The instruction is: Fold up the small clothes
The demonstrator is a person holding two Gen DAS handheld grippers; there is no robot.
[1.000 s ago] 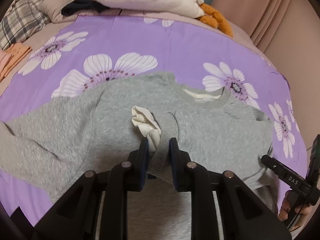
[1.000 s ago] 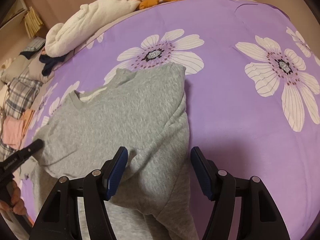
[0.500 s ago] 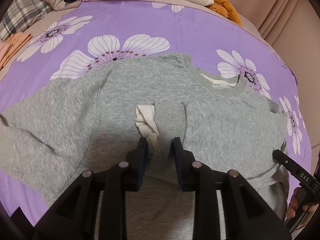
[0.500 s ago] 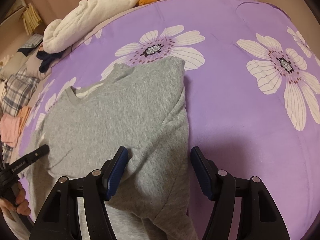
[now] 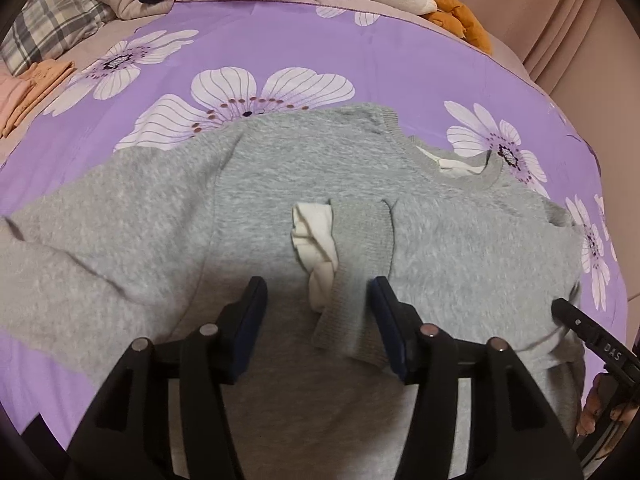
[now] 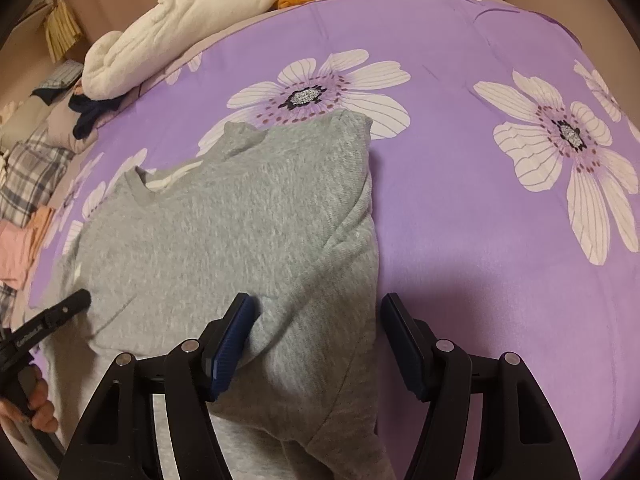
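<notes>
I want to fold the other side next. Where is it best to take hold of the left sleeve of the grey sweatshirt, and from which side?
Probably at the outer end of the spread left sleeve of the grey fleece sweatshirt, coming from the left edge over the purple flowered bedcover. It lies flat and stretched outward, so its end edge is free to pinch and carry across the body.

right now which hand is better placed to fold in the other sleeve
Left. The grey knit sweatshirt's unfolded sleeve stretches out on the left gripper's side; its fingers are opening off the folded cuff. The right gripper hovers over the already folded edge.
</notes>
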